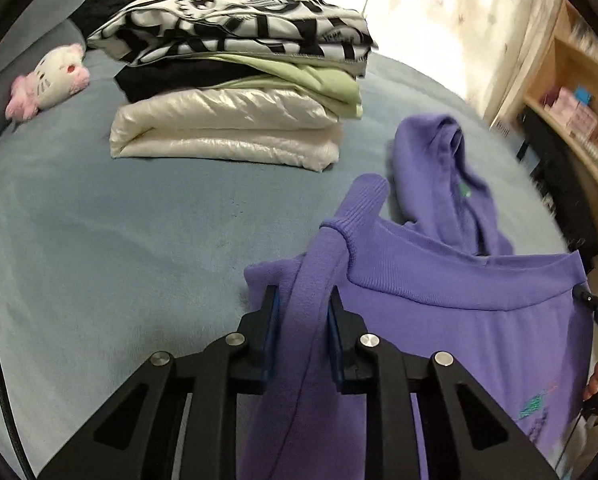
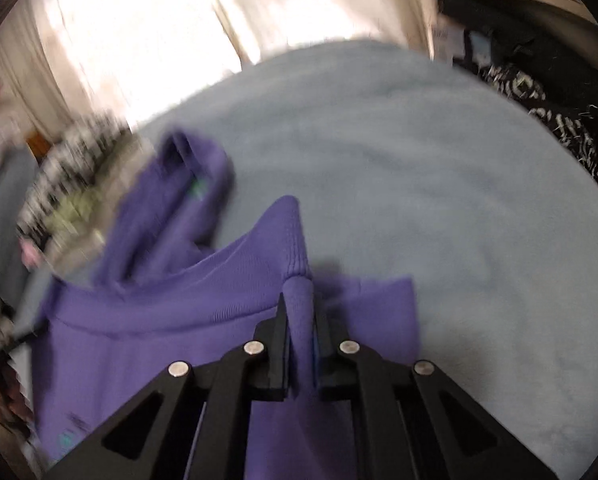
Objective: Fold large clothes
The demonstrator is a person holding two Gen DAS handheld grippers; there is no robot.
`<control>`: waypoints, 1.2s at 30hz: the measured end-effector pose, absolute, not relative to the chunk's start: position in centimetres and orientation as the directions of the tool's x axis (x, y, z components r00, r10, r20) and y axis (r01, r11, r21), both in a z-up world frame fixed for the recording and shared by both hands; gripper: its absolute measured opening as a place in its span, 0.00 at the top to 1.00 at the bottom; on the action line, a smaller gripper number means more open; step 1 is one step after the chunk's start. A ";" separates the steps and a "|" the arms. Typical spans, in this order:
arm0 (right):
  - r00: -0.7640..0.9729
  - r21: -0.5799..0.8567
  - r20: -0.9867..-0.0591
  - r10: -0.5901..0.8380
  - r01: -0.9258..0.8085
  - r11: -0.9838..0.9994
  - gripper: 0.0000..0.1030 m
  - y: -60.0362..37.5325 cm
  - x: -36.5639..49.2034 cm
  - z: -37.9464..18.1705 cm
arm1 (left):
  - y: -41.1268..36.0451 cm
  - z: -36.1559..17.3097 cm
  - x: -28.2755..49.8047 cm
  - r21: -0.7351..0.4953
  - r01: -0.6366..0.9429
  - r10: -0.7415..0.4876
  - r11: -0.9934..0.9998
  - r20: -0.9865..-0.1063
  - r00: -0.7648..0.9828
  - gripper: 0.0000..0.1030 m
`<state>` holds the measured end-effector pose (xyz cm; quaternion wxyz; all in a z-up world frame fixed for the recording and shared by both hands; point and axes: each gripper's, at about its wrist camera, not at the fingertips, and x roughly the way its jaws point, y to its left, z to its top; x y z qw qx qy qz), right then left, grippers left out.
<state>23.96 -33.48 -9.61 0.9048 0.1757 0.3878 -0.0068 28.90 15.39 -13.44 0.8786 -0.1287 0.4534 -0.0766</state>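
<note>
A purple hoodie (image 1: 439, 312) hangs between both grippers above the blue bed (image 1: 119, 232). Its hood (image 1: 443, 172) lies on the bed beyond the ribbed hem. My left gripper (image 1: 303, 300) is shut on a bunched fold of the hoodie at its left edge. My right gripper (image 2: 300, 308) is shut on a fold of the hoodie (image 2: 147, 344) at its right edge, with a ribbed cuff (image 2: 287, 236) sticking up past the fingers. The right gripper's tip also shows in the left wrist view (image 1: 595, 312). The right wrist view is motion-blurred.
A stack of folded clothes (image 1: 235, 80) stands at the back of the bed, black-and-white garment on top, white puffy one at the bottom. A pink-and-white plush toy (image 1: 51, 80) lies at back left. Wooden shelves (image 1: 571, 120) stand to the right. Dark clothes (image 2: 547, 92) lie at the bed's far right.
</note>
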 end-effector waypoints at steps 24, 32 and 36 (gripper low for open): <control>0.625 0.197 -0.780 0.033 0.195 0.961 0.79 -31.8 23.7 -10.5 | 15.3 -12.6 26.2 -0.159 0.018 -0.136 0.987 -0.775 0.617 0.63; 0.623 0.253 -0.755 0.204 -0.010 0.967 0.79 -25.9 17.1 -9.1 | 11.2 -9.7 20.1 -0.202 0.222 -0.296 0.954 -0.755 0.585 0.63; 0.563 0.271 -0.778 0.277 -0.097 0.958 0.79 -21.8 15.5 -11.4 | 8.1 -11.9 17.8 -0.235 0.284 -0.354 0.930 -0.782 0.512 0.63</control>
